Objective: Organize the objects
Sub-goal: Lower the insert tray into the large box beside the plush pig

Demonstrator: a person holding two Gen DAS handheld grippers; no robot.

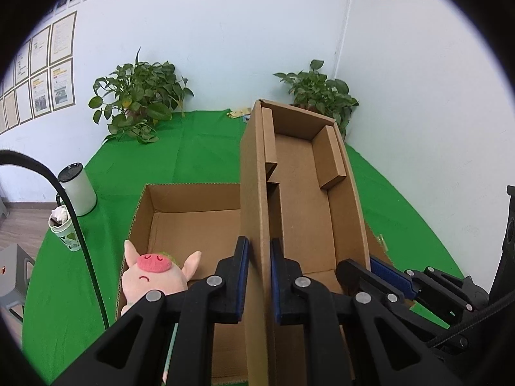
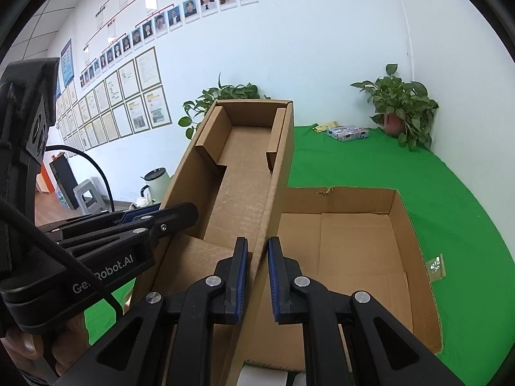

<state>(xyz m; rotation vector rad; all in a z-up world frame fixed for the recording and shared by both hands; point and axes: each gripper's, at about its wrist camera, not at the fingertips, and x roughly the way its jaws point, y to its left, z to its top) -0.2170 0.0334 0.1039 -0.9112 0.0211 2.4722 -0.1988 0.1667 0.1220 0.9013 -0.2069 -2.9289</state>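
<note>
1. A green cloth (image 1: 199,148) covers the table under everything.
2. A big open box (image 2: 415,225) sits on the cloth, top open; its far wall and one side wall show bare.
3. A lid (image 1: 305,193), a long shallow cardboard tray with folded end flaps, hangs tilted above the box, its hollow side facing up and its far end raised toward the wall.
4. The left gripper (image 1: 259,276) is clamped on the lid's left side wall, the blue pads pressing the cardboard from both sides.
5. The right gripper (image 2: 257,276) is clamped on the lid's right side wall the same way, level with the left one across the lid.
6. Two potted plants stand beyond the box at the cloth's far edge: one plant (image 1: 138,103) to the left, the other plant (image 1: 318,93) in the corner.
7. A pink pig toy (image 1: 154,276) lies inside the box at its near left corner, snout up, left of the lid.
8. A white canister (image 1: 79,189) stands left of the box on the cloth.
9. A paper cup (image 1: 64,231) stands just in front of the canister.
10. A small printed packet (image 2: 347,133) lies beyond the box near the corner plant.
</note>
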